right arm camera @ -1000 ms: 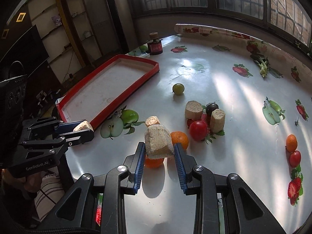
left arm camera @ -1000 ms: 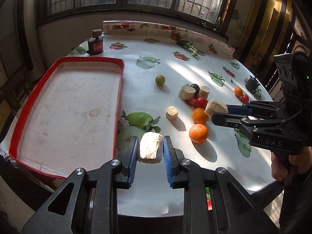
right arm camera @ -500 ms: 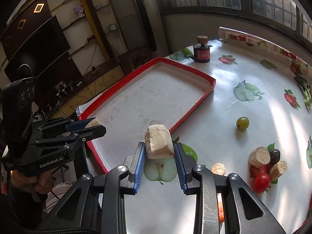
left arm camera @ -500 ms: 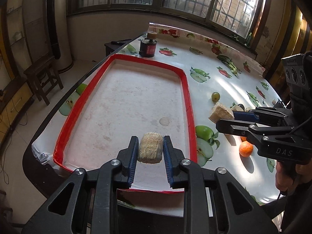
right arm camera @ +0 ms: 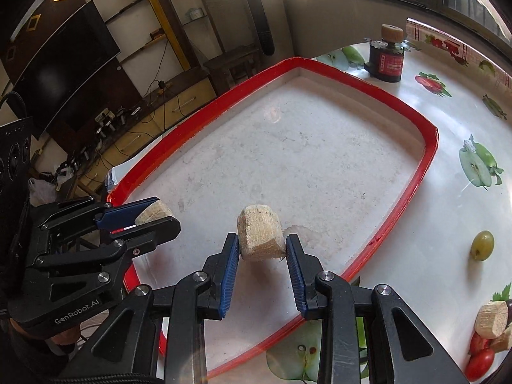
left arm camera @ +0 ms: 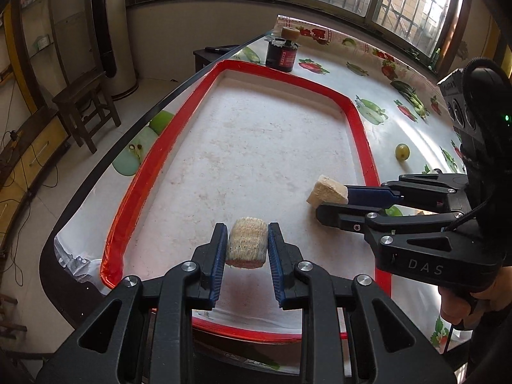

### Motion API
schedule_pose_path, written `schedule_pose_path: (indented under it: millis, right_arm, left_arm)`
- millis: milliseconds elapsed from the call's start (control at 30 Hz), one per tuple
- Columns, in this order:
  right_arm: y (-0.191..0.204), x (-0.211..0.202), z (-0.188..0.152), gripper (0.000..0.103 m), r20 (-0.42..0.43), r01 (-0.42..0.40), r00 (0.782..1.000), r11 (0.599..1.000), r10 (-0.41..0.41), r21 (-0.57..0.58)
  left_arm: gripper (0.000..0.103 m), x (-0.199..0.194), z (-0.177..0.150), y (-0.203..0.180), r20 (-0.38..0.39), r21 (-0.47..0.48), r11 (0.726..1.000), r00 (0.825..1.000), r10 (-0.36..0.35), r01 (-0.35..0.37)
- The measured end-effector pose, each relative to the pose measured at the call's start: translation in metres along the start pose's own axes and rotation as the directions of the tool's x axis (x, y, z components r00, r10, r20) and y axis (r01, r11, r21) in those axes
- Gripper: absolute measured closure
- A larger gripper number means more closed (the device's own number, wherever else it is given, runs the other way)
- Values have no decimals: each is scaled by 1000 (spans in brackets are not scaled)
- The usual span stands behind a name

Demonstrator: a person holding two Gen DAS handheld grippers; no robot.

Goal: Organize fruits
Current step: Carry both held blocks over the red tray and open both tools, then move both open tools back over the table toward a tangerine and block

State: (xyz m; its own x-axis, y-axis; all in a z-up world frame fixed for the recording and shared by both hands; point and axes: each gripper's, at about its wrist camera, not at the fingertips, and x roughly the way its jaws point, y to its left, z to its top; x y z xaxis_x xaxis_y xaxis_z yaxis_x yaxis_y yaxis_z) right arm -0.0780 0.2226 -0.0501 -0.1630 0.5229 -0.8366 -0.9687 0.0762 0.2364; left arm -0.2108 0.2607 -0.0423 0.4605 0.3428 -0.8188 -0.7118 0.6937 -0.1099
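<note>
The table (left arm camera: 377,73), under its fruit-printed cloth, carried the red-rimmed tray (left arm camera: 358,118) near its left edge, and both pairs of tongs hung over the tray's pale floor. The left tongs (left arm camera: 246,249) were clenched on a pale cylindrical chunk (left arm camera: 247,247); the right tongs (right arm camera: 261,246) gripped a tan wedge-shaped chunk (right arm camera: 260,232), which in the left view (left arm camera: 328,191) showed just inside the tray's right rim.

The main hazard appeared to be the two tools themselves: they hovered near one another over one end of the tray, so a careless lowering could knock tongs together or set one chunk on the other. A release from height could also let the round chunk roll toward the rim; nothing but that low red wall would check it.

Nothing lay inside the tray to block either drop. Beyond it stood a dark corked bottle (left arm camera: 283,52) at the far corner, well apart. A green grape-like fruit (right arm camera: 482,245) sat alone on the cloth, and further chunks with a red tomato (right arm camera: 479,364) waited at the right, still outside the tray, so the sorting looked far from finished.
</note>
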Motion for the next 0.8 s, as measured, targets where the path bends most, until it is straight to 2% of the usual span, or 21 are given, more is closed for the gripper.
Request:
schedule_pose_path:
  millis: [233,300,333,367,567,800]
  right_arm:
    - [2,6,-3,69,-19,8,1000,1000,-9,-24]
    - [4,3,-4,63,-12,16,1000,999,-16,-35]
    - [5,2,-4,58,-8,19,1000,999,-20,-41]
    - [7,-1,-5,55,-2,23,1000,999,-23,-44]
    - [3,-35,-15,53,55,16,998,999,-15,-28]
    - [-17,-80,-41,53,111,32,993,998,-37,45]
  left_arm:
    - [79,11,-6,-4,-30,3,999,999,43,-43]
    - [70,10,-6,-6,-33,6,998,997,68,-68]
    - [61,8,-6,-7,-27,6,997,996,80,-80]
    - [60,5,-6,-8,-18,9,997,996,83,-83]
    - [60,-15,-3,-14,22,8,997,997,76,-76]
    - [60,-31,-1,-47,45,47,999,999,13,-15]
